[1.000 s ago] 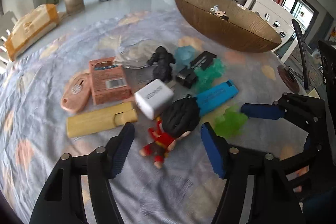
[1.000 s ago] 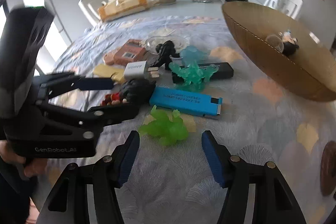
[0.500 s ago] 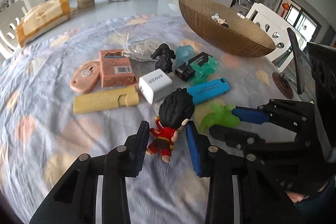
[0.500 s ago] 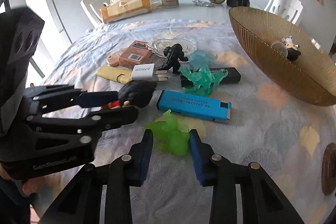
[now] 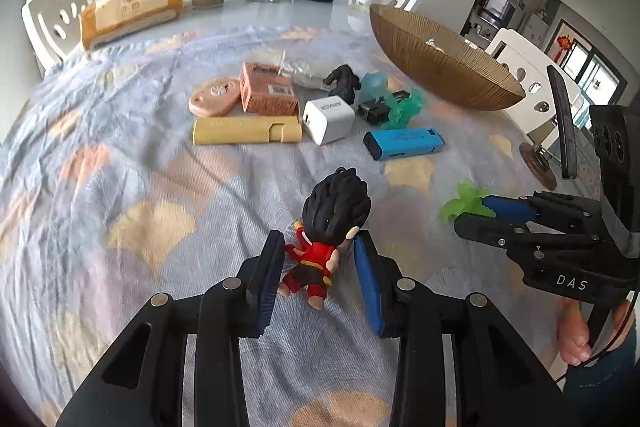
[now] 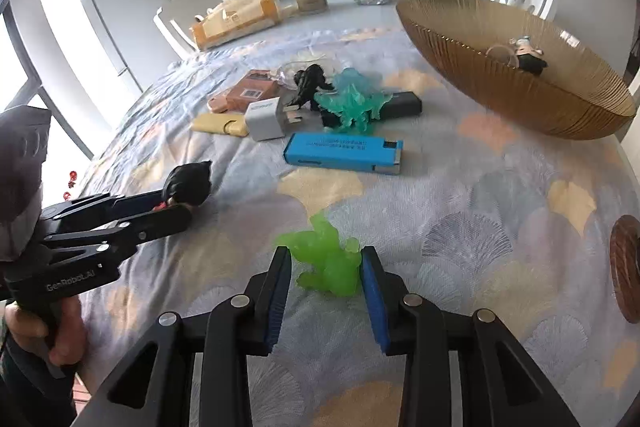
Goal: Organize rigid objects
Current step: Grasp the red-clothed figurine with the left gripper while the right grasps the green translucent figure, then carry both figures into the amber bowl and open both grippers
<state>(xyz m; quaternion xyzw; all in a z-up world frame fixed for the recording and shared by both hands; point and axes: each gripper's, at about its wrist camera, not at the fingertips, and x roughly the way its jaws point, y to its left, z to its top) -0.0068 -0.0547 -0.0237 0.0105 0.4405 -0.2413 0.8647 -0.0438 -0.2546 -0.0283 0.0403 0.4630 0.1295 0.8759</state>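
Left gripper (image 5: 318, 269) clamps a red-clad, black-haired figurine (image 5: 326, 227) by the body above the patterned tablecloth (image 5: 140, 187). Right gripper (image 6: 325, 269) clamps a translucent green figure (image 6: 326, 259). The remaining items, including a blue box (image 6: 344, 151), lie near the ribbed brown bowl (image 6: 500, 79).

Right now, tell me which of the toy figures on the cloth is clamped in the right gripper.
The bright green translucent figure, pinched between the right gripper pads. The black-haired red doll sits in the left gripper; the black figure and teal figure lie free.
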